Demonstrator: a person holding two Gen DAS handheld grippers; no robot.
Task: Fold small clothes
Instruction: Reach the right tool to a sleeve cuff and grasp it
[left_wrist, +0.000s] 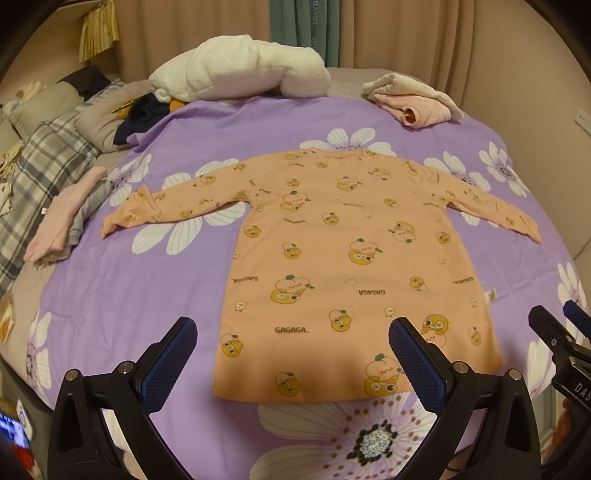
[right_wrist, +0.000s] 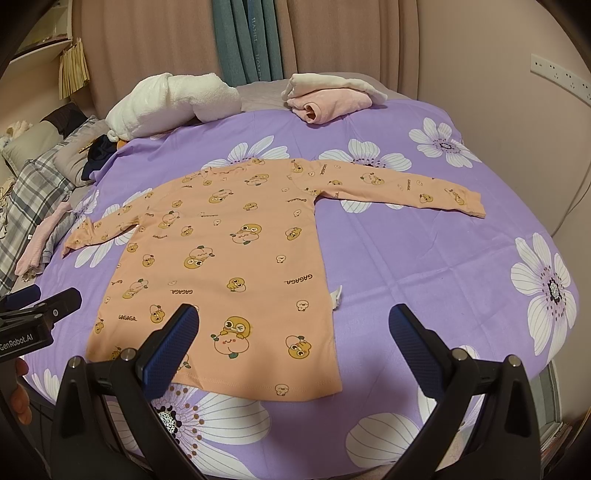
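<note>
An orange long-sleeved child's shirt (left_wrist: 332, 258) with cartoon prints lies flat on the purple flowered bedspread (left_wrist: 129, 295), both sleeves spread out, hem nearest me. My left gripper (left_wrist: 293, 339) hovers open above the hem's left half, nothing between its fingers. My right gripper (right_wrist: 293, 332) hovers open above the shirt (right_wrist: 229, 266) at its lower right corner, also empty. In the left wrist view the right gripper (left_wrist: 561, 325) shows at the right edge; in the right wrist view the left gripper (right_wrist: 40, 306) shows at the left edge.
A rolled white blanket (left_wrist: 240, 70) and a folded pink-and-cream garment (left_wrist: 413, 99) lie at the bed's far end. On the left lie a pink and grey pile (left_wrist: 62, 221), a plaid cover (left_wrist: 40, 177) and dark clothes (left_wrist: 144, 114). Curtains hang behind.
</note>
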